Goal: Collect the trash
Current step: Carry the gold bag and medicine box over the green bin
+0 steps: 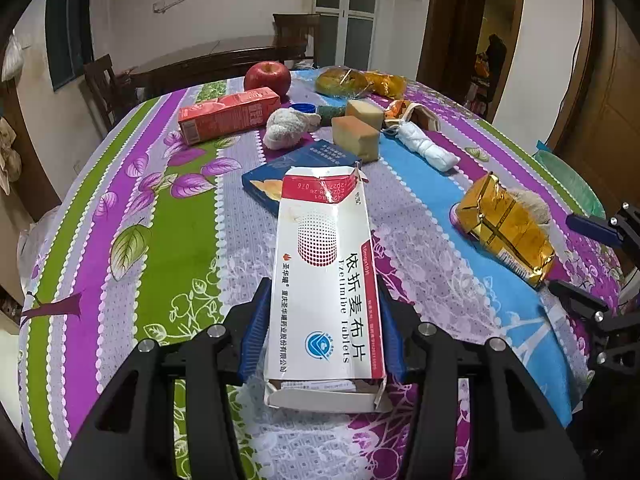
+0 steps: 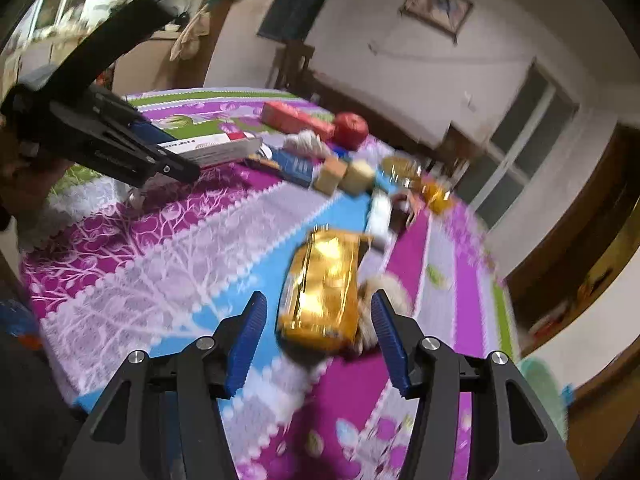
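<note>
While we pinch the pill box (image 1: 326, 276) between the blue pads of our left gripper (image 1: 324, 320), its torn near end hangs open below the fingers and its far end juts past the tips, over a blue book (image 1: 298, 166). We judge the thin card could buckle or slide out, since the pads only catch its long edges, and a leaflet seems to sit loose in the open end. Right of the fingers lies a gold bag (image 1: 506, 232); beyond the tips sit a red carton (image 1: 228, 114) and an apple (image 1: 267, 76).

From the right wrist, our right gripper (image 2: 320, 336) is spread wide, the gold bag just ahead between the tips, not yet touched. This view is blurred; closing now could pinch the fuzzy clump (image 2: 380, 300) beside the bag, or skid the slick foil away.

Everything rests on a striped floral tablecloth (image 1: 176, 220), in a dim room with dark chairs and glazed doors.
</note>
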`<state>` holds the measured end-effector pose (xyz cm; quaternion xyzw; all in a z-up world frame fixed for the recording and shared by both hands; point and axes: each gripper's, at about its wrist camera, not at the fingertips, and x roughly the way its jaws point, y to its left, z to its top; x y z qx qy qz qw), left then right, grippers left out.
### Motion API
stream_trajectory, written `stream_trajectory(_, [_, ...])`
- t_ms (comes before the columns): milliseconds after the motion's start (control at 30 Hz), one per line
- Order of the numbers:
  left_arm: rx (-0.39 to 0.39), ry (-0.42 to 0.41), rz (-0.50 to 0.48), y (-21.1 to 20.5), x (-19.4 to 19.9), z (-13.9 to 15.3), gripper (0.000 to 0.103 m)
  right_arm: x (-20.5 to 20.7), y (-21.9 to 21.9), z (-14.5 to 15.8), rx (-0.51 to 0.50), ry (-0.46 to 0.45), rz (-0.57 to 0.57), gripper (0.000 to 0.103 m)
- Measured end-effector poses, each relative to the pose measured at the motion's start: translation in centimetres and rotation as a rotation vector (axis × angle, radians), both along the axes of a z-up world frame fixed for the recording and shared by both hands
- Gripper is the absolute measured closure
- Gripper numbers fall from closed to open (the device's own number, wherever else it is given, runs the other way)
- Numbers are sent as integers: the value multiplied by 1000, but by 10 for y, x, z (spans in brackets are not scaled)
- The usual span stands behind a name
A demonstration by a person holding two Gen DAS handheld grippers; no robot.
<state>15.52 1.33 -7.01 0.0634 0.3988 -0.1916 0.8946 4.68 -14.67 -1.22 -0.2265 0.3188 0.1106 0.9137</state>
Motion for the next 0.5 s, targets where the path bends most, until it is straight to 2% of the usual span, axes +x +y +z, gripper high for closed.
stream_trajectory(133, [-2,2,-5,-2,-2,-2,55,9,-23,-6,114,83,-43,51])
stream_trajectory(333, [-5,10,-3,-4,2,-4,55,42,-23,-16,229,152,-49,52])
stream_trajectory(400, [-8,13,6,-2,3,-4,55,56,-19,-15,256,166,-39,62])
stream_trajectory(500, [-12,15,16,1,4,-4,55,65,-6,-11,292,194,24,69])
